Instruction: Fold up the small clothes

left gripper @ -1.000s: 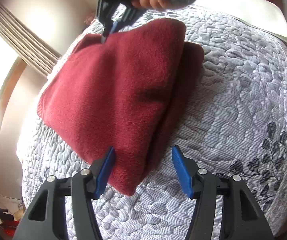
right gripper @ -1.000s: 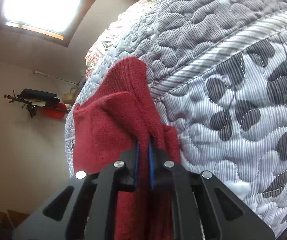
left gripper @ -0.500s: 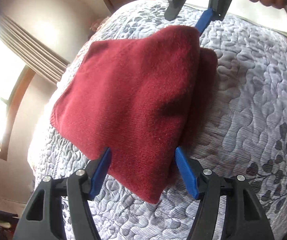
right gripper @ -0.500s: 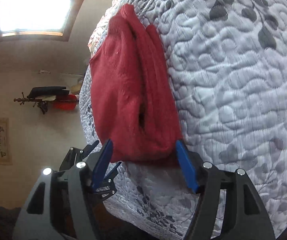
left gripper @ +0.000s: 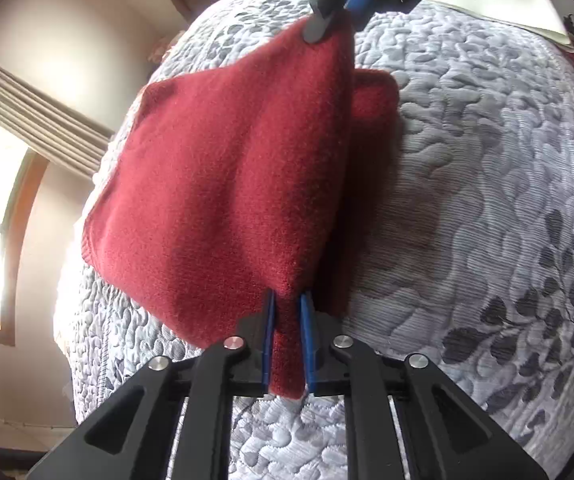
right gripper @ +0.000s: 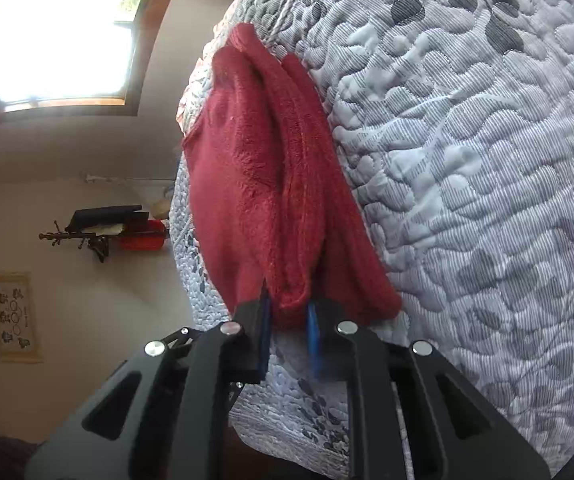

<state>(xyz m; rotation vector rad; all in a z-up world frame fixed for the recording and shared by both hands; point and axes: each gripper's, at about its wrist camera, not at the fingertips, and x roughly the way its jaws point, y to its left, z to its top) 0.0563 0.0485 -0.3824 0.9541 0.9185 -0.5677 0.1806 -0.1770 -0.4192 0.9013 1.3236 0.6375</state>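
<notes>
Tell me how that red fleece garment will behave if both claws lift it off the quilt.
The red fleece garment will probably sag between the left claw and right claw, since its folded layers already drape loosely. It looks light for its size. Its fuzzy pile should resist slipping, though lower layers lying outside the pinch may fall open onto the quilt.

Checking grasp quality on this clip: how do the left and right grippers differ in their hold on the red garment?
The left gripper pinches the near corner of the red garment, cloth running deep between its pads; the right gripper clamps the far end, only the folded edge between its pads. Both are shut on the same garment over the quilted bedspread.
</notes>
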